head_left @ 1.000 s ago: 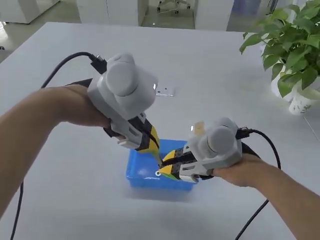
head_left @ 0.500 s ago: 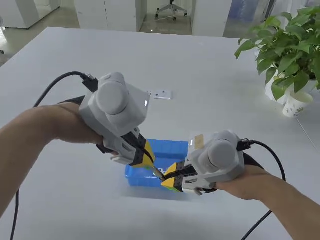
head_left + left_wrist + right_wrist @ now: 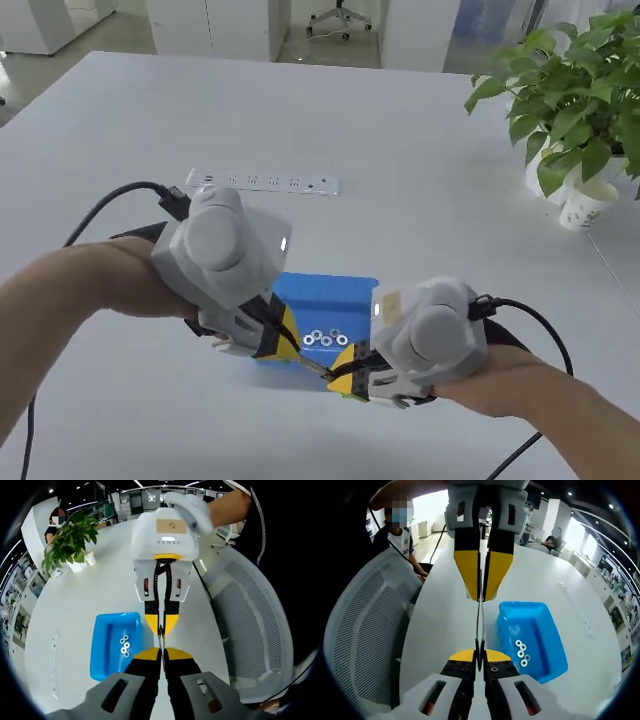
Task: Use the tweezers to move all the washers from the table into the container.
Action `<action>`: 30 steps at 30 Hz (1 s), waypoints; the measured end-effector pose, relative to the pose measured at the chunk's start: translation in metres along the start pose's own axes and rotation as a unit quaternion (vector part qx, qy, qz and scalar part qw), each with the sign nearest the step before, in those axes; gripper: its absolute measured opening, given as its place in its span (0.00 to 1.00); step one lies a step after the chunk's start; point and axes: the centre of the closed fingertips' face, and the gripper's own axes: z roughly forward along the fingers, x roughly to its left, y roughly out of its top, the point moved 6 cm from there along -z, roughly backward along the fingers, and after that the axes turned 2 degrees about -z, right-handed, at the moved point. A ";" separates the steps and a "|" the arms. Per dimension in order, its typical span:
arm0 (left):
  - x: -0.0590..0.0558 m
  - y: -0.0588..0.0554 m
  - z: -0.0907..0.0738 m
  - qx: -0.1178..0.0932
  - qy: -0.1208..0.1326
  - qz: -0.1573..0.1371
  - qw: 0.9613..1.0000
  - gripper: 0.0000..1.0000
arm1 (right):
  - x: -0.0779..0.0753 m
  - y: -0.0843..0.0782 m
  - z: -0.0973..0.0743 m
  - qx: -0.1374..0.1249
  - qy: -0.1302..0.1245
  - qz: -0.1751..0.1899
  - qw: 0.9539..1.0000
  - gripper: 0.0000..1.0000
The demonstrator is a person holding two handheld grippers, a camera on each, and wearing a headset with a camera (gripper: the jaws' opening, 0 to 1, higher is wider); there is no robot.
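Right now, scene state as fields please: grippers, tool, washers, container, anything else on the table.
left gripper: shut on tweezers, facing the right gripper
right gripper: shut on tweezers
tweezers: spanning both grippers, over the table, beside the container
container: blue, open, on the table
washers: small cluster lying inside the container
other: power strip beyond the container; potted plant at far right

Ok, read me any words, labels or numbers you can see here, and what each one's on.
"XENSE": printed on the white body of the right gripper, seen in the left gripper view.
Tan sticker above that: handwritten mark, too blurred to read.
Cup under the plant: any print is too small to read.
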 end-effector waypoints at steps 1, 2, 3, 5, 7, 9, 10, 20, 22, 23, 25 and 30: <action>-0.001 0.000 0.001 0.001 -0.001 0.002 1.000 0.06 | 0.001 -0.001 0.000 0.002 0.001 -0.001 1.000 0.06; -0.001 -0.001 0.003 0.002 -0.001 0.004 1.000 0.07 | 0.002 -0.001 0.000 0.005 0.002 -0.002 1.000 0.06; -0.002 -0.001 0.004 0.004 -0.002 0.005 1.000 0.07 | 0.002 -0.001 0.000 0.006 0.003 -0.003 1.000 0.06; -0.005 -0.004 0.007 0.010 -0.004 0.009 1.000 0.07 | 0.004 -0.002 0.000 0.008 0.005 -0.003 1.000 0.06; -0.008 -0.006 0.010 0.014 -0.006 0.011 1.000 0.07 | 0.007 -0.003 0.001 0.013 0.009 -0.005 1.000 0.06; -0.010 -0.007 0.012 0.014 -0.007 0.012 1.000 0.08 | 0.010 -0.004 0.002 0.019 0.012 -0.009 1.000 0.06; -0.011 -0.008 0.013 0.014 -0.007 0.011 1.000 0.08 | 0.011 -0.005 0.002 0.021 0.014 -0.009 1.000 0.06; -0.023 -0.026 0.026 0.036 -0.008 0.011 0.999 0.07 | 0.022 -0.006 0.004 0.031 0.026 -0.018 0.999 0.06; -0.024 -0.029 0.029 0.039 -0.006 0.011 0.999 0.07 | 0.025 -0.006 0.005 0.034 0.028 -0.021 0.999 0.06; -0.025 -0.030 0.030 0.039 -0.006 0.011 0.999 0.07 | 0.026 -0.007 0.006 0.037 0.029 -0.024 0.999 0.06; -0.027 -0.033 0.033 0.039 -0.004 0.013 0.999 0.06 | 0.028 -0.008 0.007 0.038 0.030 -0.026 0.998 0.06; -0.030 -0.040 0.039 0.032 -0.002 0.008 0.999 0.06 | 0.031 -0.012 0.009 0.037 0.027 -0.030 0.998 0.06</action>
